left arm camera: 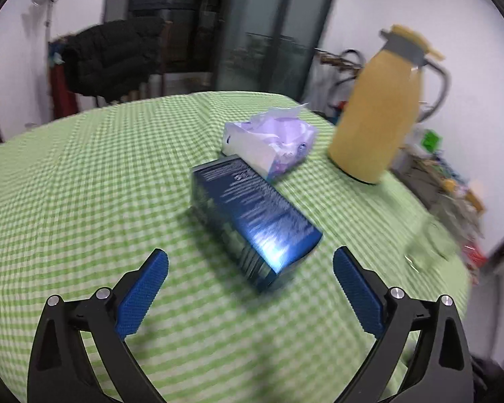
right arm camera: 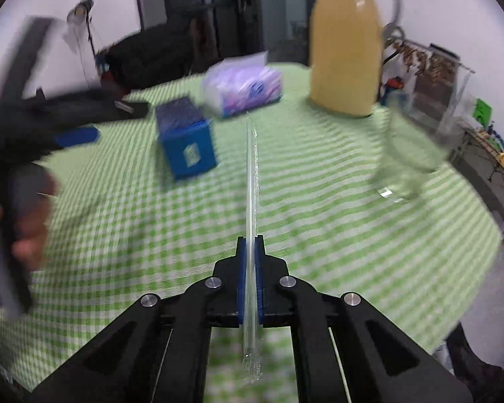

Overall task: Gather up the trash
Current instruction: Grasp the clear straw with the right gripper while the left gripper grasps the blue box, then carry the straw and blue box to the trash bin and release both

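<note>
A: Green-and-white checked cloth covers the round worktop (left arm camera: 84,184), and nearly everything on it is unmoved. Largest is the tall yellow plastic jug with a grey collar (left arm camera: 379,110), upright near the far edge. No bin or bag for the trash shows in either view.

B: Then the soft lilac-and-white tissue pack (left arm camera: 268,141), and touching its near end the long dark-blue glossy cardboard box (left arm camera: 252,215), lying flat?

A: Yes. The left gripper (left arm camera: 250,265) hovers just short of that box, its jaws spread wide on either side of the near end, holding nothing. I judge the box is its target, not yet grasped.

B: And the clear drinking glass (right arm camera: 416,141)?

A: Standing near the right edge, untouched; too blurred to see contents.

B: Anything collected at all?

A: One piece: the right gripper (right arm camera: 251,245) has its jaws closed on a thin clear plastic straw wrapper (right arm camera: 252,168), lifted off the cloth and pointing forward. So I'd call the job early.
</note>
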Demonstrator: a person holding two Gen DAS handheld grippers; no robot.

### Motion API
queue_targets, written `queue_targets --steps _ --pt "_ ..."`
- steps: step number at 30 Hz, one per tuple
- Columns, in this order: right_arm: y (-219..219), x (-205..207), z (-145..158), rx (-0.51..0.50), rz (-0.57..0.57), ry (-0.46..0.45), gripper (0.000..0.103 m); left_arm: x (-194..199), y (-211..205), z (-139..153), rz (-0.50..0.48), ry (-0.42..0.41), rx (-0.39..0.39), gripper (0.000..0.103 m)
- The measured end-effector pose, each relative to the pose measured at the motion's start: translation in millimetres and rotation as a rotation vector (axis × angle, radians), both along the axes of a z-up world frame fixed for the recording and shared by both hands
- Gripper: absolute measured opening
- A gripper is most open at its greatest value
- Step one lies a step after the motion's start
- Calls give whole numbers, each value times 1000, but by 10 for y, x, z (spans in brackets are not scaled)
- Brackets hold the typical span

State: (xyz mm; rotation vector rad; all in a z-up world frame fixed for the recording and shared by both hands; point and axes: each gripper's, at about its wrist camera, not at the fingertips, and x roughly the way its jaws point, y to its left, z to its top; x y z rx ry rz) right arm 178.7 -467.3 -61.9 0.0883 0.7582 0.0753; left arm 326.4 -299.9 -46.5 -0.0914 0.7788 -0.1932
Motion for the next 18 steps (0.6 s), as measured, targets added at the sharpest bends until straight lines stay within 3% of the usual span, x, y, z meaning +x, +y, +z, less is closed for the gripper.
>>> queue_targets --steps 4,9,11,13,18 --pt "-215 -191 66 18 -8 -36 5 333 -454 -208 142 46 113 95" --pt "-407 -299 -53 52 -18 -19 5 601 -528 -471 307 126 123 95" --pt "-470 -322 -94 66 -23 -13 5 591 -446 -504 325 126 81 90" --pt "-555 -367 -120 81 -32 -14 5 481 -375 -459 316 84 71 69" --pt "-669 -493 -109 112 -45 -32 5 89 -205 -231 245 1 80 60"
